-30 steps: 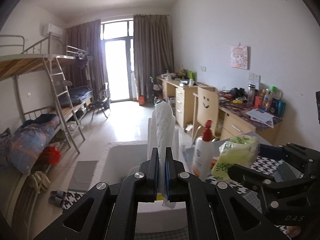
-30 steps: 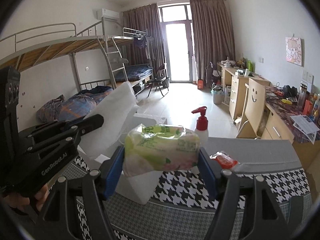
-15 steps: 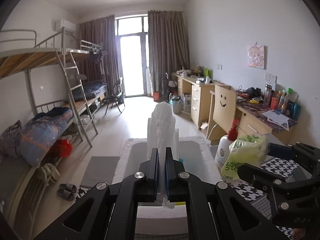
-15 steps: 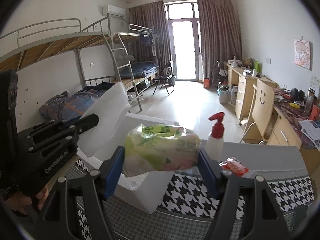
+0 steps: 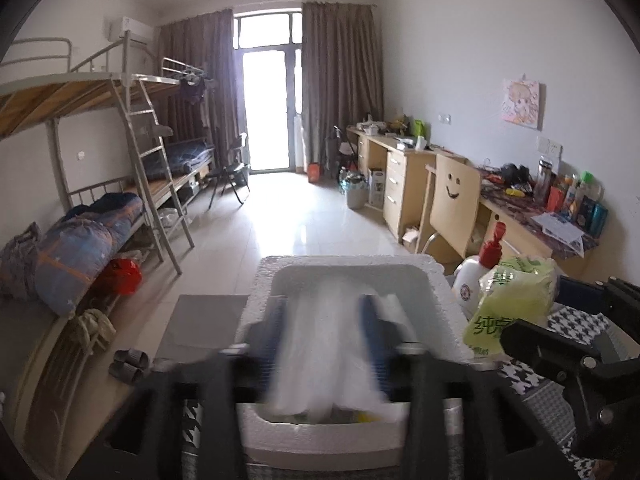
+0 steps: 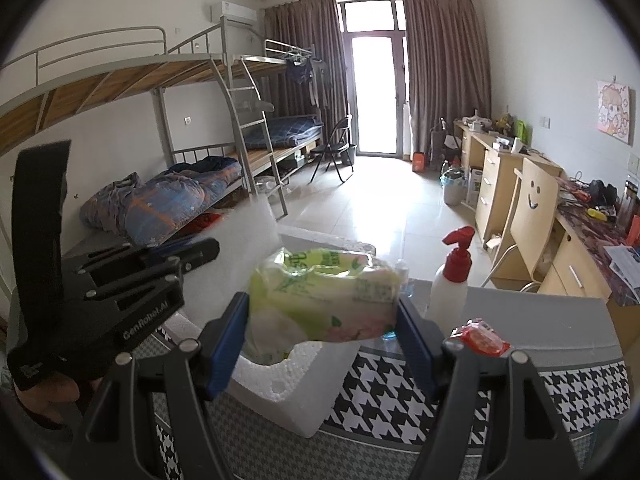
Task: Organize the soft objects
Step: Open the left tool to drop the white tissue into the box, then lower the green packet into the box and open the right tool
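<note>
Honestly, my worry is the white foam sheet (image 5: 328, 344): my left gripper (image 5: 328, 344) has just been opening, and the sheet, blurred between the parted jaws above the foam box (image 5: 352, 268), could catch the rim and flop outside. My right gripper (image 6: 320, 316) clamps the green tissue pack (image 6: 320, 296) across its ends, above the box's near corner, beside the pump bottle (image 6: 450, 280); crowding could knock it.

Right gripper (image 6: 322, 322) clamping green tissue pack (image 6: 320, 296) above white foam box (image 6: 288, 380), pump bottle (image 6: 450, 284) beside
</note>
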Action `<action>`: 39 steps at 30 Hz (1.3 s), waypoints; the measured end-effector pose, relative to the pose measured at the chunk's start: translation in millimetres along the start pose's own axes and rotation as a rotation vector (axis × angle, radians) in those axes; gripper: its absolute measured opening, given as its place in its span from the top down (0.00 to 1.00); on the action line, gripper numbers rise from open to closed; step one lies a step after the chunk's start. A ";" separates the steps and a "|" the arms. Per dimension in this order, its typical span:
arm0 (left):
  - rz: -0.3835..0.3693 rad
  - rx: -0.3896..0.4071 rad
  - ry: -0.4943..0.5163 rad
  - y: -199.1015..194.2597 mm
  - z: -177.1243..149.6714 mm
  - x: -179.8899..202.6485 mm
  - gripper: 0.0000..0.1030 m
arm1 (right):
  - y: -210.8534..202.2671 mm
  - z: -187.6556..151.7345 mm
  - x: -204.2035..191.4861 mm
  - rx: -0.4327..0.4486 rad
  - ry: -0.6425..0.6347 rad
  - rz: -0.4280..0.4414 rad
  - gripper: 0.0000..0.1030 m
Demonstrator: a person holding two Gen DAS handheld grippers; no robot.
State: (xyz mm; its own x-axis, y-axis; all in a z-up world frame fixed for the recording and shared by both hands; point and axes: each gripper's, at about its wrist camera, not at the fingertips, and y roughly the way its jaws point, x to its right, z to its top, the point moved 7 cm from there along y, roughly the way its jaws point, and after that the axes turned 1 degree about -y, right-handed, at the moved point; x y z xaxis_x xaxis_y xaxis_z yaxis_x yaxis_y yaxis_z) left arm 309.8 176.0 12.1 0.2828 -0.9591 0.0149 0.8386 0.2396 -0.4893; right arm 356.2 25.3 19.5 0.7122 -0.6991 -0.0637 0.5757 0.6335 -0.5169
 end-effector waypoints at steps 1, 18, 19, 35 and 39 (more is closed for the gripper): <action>0.005 0.009 -0.005 -1.8 0.3 -2.4 0.33 | 0.0 -0.1 1.3 0.000 -0.001 0.000 0.27; 0.092 0.075 -0.027 -24.1 1.4 -27.7 0.02 | 11.8 6.6 -12.7 -0.007 -0.022 0.015 0.27; 0.100 0.075 -0.032 -24.6 1.1 -30.6 0.02 | 12.9 7.2 -13.6 -0.007 -0.024 0.017 0.27; 0.172 0.076 -0.073 -35.6 -14.1 -66.0 0.01 | 38.7 9.5 -28.6 -0.039 -0.036 0.043 0.27; 0.173 0.092 -0.088 -41.7 -16.2 -69.6 0.01 | 45.8 9.1 -29.3 -0.053 -0.033 0.047 0.27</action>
State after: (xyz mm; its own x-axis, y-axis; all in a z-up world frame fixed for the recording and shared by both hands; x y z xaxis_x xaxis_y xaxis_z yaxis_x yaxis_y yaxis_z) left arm 247.6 230.4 17.3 0.4622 -0.8866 0.0155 0.8119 0.4161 -0.4094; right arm 365.5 77.8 5.5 0.7511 -0.6573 -0.0615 0.5198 0.6462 -0.5588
